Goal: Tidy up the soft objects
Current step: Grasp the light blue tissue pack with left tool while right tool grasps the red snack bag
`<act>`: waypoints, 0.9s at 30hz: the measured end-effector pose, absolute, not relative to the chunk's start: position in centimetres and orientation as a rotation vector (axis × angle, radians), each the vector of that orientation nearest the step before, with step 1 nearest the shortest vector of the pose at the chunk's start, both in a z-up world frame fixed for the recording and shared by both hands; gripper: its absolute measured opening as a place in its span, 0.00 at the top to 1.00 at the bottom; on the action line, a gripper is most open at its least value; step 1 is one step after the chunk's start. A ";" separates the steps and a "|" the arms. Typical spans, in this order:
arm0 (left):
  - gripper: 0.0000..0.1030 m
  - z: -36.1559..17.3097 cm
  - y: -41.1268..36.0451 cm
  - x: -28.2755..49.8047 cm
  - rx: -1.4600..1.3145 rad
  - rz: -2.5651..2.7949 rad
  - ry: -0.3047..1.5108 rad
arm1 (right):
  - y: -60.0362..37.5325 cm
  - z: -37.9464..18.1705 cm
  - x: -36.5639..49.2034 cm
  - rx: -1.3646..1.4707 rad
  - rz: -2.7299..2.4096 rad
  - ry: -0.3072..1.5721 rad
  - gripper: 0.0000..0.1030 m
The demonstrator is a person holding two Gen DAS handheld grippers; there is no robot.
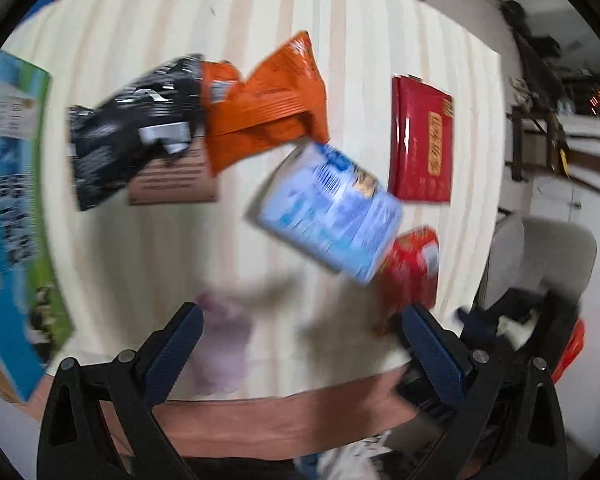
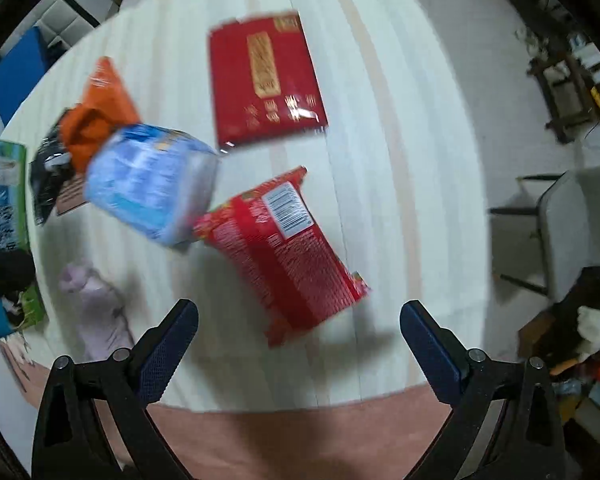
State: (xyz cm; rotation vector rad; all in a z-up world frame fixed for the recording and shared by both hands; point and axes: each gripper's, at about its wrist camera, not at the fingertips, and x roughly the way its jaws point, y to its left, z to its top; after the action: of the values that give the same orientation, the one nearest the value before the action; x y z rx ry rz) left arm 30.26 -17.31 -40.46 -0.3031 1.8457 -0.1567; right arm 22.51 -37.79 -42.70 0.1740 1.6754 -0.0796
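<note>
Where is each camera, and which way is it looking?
Left wrist: sits on the left gripper, looking down along its open blue fingers at the striped table, mostly the blue packet and orange bag.
Right wrist: sits on the right gripper, fingers open too, looking down at the red noodle packet and flat red packet.
Both views share the table, blue packet, orange bag, both red packets and a pale purple cloth.

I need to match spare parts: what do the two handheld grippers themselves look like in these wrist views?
The left gripper and right gripper look alike: black plastic linkage arms with silver round pivot pins, ending in dark blue fingers with a fine textured grip. No cables or markings are visible.
</note>
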 end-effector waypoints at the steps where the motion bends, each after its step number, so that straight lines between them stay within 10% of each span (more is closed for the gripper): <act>1: 0.00 -41.4 -18.2 31.0 -0.322 -0.135 1.864 | -38.1 -43.7 22.6 0.198 -0.068 1.684 0.03; 5: 0.00 -43.8 -20.6 32.5 -0.308 -0.073 1.893 | -38.9 -46.1 22.9 0.220 -0.063 1.703 0.31; 16: 0.00 -45.7 -19.5 29.8 -0.008 0.037 1.931 | -43.7 -45.6 21.4 0.198 -0.119 1.725 0.42; 27: 0.00 -45.5 -20.1 31.0 -0.297 0.034 1.936 | -46.5 -44.5 22.4 0.303 -0.118 1.702 0.42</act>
State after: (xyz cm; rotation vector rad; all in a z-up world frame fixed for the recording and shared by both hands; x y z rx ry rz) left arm 30.96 -20.10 -45.52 -0.2968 1.9355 0.0336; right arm 22.39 -46.54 -44.51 0.3032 1.7015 -0.1181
